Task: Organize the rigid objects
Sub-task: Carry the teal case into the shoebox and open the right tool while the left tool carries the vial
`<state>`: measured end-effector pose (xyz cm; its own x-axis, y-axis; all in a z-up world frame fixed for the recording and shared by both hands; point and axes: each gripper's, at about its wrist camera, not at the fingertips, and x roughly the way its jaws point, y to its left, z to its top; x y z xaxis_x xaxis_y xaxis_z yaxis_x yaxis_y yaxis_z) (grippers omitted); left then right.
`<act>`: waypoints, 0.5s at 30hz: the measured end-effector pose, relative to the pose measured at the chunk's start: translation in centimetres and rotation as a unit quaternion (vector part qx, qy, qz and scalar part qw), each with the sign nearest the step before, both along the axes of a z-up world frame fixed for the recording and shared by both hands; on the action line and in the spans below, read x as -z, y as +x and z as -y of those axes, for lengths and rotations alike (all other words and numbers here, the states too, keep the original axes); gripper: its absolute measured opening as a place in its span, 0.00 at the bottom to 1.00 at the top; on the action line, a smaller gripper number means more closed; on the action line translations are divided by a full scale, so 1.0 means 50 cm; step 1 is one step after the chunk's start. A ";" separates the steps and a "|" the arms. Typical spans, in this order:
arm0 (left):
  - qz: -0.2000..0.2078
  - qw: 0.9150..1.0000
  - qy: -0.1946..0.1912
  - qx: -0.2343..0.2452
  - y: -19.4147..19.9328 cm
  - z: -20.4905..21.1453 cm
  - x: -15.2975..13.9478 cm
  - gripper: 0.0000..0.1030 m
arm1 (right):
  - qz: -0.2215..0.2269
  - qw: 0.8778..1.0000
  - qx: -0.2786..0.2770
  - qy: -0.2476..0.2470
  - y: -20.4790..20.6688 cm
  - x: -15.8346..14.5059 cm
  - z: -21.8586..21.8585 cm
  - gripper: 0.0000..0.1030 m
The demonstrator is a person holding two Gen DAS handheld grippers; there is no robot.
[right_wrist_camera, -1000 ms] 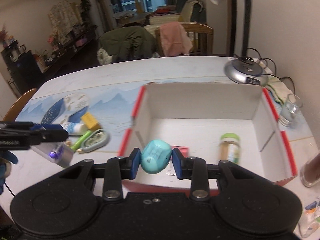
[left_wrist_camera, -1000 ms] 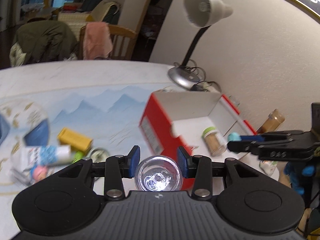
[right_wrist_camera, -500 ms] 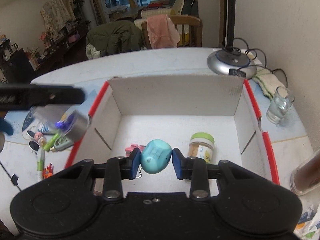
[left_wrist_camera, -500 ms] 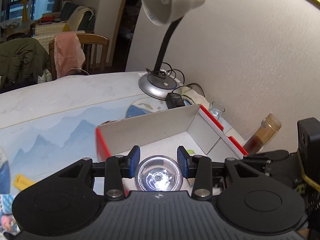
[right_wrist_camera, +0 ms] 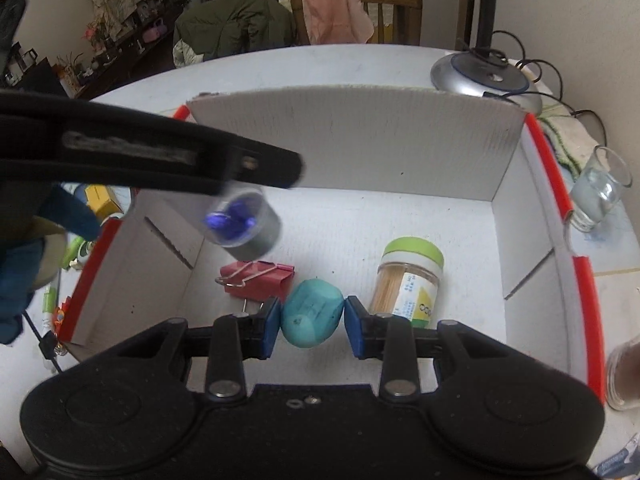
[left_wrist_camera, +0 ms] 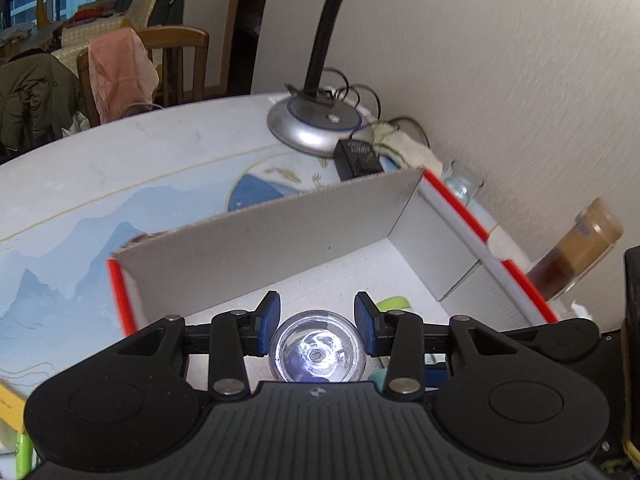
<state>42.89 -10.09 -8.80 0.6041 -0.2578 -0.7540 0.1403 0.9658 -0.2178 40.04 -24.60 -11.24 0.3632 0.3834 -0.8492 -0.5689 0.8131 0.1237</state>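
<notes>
Over the box [left_wrist_camera: 280,240], seen from the left wrist, the left gripper [left_wrist_camera: 317,318] is clamped on a small clear-topped tin [left_wrist_camera: 317,354], its blue pads pressed to either side of the shiny lid. Below and ahead lies the white floor of the box, with red edges along its rim. A green lid [left_wrist_camera: 394,303] peeks out just past the right pad. Beyond the far wall stand a lamp base [left_wrist_camera: 316,126] and a black adapter [left_wrist_camera: 358,158]; a glass [left_wrist_camera: 462,182] and a brown bottle [left_wrist_camera: 576,252] stand outside the right wall, near the room wall

From the right wrist, the right gripper [right_wrist_camera: 312,320] is clamped on a teal egg [right_wrist_camera: 312,318], held low inside the box [right_wrist_camera: 352,136] near its front. A red binder clip [right_wrist_camera: 260,278] lies on the floor just left of the egg, and a toothpick jar [right_wrist_camera: 410,280] with a green lid stands just right of it. The left gripper's arm crosses the upper left, with the tin [right_wrist_camera: 242,226] hanging above the box's left part, over the clip. The glass [right_wrist_camera: 598,194] stands outside the right wall, the lamp base [right_wrist_camera: 486,78] behind the far wall. A yellow block [right_wrist_camera: 100,198] lies on the table left of the box
</notes>
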 end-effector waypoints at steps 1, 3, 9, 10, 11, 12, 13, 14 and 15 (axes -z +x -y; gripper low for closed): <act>-0.005 1.000 0.002 0.001 0.006 0.005 0.008 0.39 | -0.004 1.000 -0.003 -0.001 0.001 0.005 -0.002 0.32; -0.013 1.000 0.004 0.005 0.019 0.015 0.022 0.39 | -0.012 1.000 -0.007 -0.007 0.006 0.016 -0.003 0.32; -0.035 0.999 0.014 0.018 0.043 0.039 0.050 0.39 | -0.029 0.999 -0.014 -0.015 0.007 0.034 -0.004 0.32; -0.038 0.999 0.014 0.018 0.046 0.041 0.053 0.39 | -0.031 0.999 -0.015 -0.016 0.006 0.036 -0.004 0.32; -0.041 0.999 0.015 0.018 0.048 0.042 0.056 0.39 | -0.033 0.999 -0.016 -0.018 0.007 0.038 -0.005 0.32; -0.044 0.999 0.015 0.018 0.052 0.043 0.059 0.39 | -0.036 0.999 -0.017 -0.020 0.007 0.040 -0.005 0.32; -0.048 0.999 0.015 0.019 0.054 0.044 0.062 0.39 | -0.038 0.999 -0.020 -0.020 0.006 0.042 -0.006 0.32; -0.051 0.998 0.016 0.019 0.055 0.045 0.065 0.39 | -0.039 0.999 -0.021 -0.020 0.007 0.043 -0.005 0.32; -0.054 0.998 0.018 0.018 0.057 0.045 0.067 0.39 | -0.041 0.999 -0.020 -0.019 0.014 0.047 -0.004 0.32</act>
